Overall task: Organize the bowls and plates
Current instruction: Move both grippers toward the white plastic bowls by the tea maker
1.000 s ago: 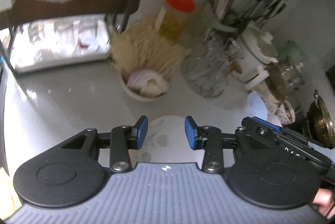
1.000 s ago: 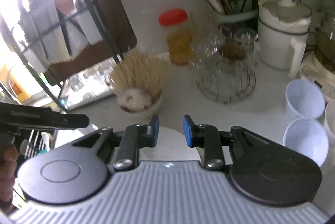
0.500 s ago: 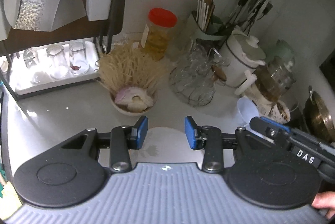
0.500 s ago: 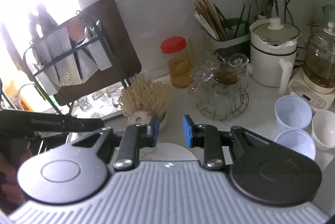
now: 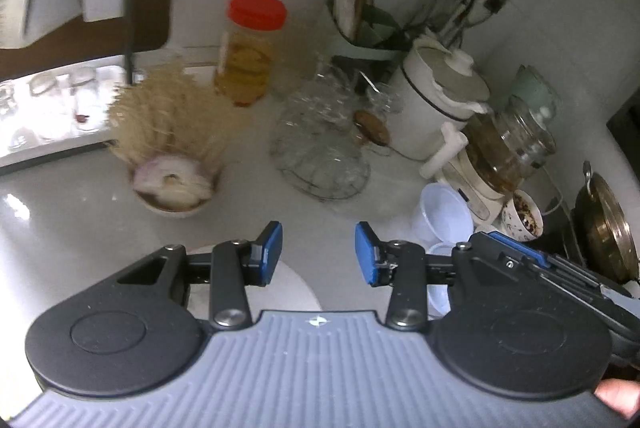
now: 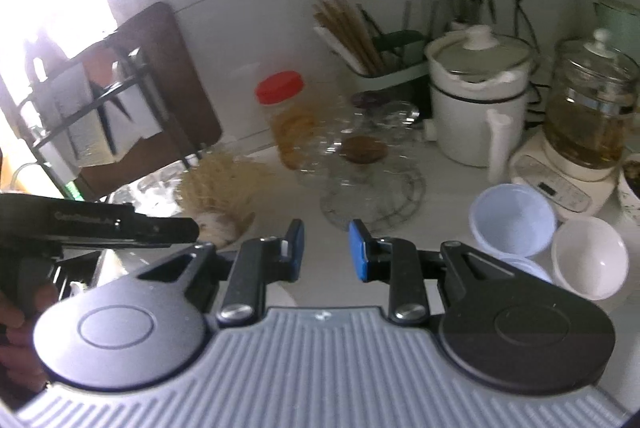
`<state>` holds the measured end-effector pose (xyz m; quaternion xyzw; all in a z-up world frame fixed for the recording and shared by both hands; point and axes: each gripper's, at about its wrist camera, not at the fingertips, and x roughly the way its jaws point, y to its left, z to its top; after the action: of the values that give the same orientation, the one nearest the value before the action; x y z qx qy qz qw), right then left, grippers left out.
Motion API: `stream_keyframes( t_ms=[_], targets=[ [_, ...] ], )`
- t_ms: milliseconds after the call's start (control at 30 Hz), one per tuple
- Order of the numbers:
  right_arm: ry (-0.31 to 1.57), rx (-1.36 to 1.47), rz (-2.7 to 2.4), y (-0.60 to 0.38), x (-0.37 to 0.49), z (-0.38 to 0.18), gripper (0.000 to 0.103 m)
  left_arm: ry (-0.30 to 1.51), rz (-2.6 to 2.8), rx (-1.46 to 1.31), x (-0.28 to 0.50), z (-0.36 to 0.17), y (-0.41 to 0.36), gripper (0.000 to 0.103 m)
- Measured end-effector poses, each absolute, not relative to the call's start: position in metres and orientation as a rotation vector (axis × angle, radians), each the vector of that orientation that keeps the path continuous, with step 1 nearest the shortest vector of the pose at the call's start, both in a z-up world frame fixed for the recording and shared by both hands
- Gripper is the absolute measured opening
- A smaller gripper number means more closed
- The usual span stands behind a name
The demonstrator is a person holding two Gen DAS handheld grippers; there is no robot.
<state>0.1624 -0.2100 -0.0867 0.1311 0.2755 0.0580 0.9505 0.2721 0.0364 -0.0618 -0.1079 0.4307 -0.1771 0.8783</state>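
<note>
Bowls (image 6: 514,218) sit off to the right of both grippers, so the right gripper (image 6: 326,250) is nearer; its jaws are narrowly parted, nothing between. Left gripper (image 5: 319,254) has just been opening, also empty, plate (image 5: 294,290) right under it.

We see only a slice of the white plate (image 5: 294,288) at the lower middle of the left wrist view; the rest lies under the gripper body. In the right wrist view just a sliver of it (image 6: 280,294) shows. The lowest pale blue bowl (image 6: 524,266) is mostly covered by the gripper arm. The drying rack (image 5: 60,27) at upper left is smeared by motion blur and cut by the frame edge. The glasses on the wire stand (image 5: 320,147) blur together; we cannot count them. Glare washes out the upper left of the right wrist view.
</note>
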Motion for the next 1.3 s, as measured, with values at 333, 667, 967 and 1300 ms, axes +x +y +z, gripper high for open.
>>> stream_keyframes(
  t_ms=[333, 667, 967, 1300],
  targets=[
    [0.588, 0.31, 0.005, -0.275, 0.146, -0.112, 0.029, 0.957, -0.417, -0.187, 0.281, -0.087, -0.039, 0.047],
    [0.653, 0.393, -0.058, -0.335, 0.132, -0.15, 0.048, 1.021, -0.473, -0.167, 0.288, -0.127, -0.119, 0.057],
    [0.727, 0.419, -0.009, -0.371, 0.149, -0.19, 0.048, 1.089, -0.452, -0.12, 0.289, -0.168, -0.18, 0.058],
    [0.781, 0.437, 0.064, -0.387, 0.17, -0.22, 0.048, 1.137, -0.379, -0.132, 0.299, -0.196, -0.189, 0.057]
  ],
)
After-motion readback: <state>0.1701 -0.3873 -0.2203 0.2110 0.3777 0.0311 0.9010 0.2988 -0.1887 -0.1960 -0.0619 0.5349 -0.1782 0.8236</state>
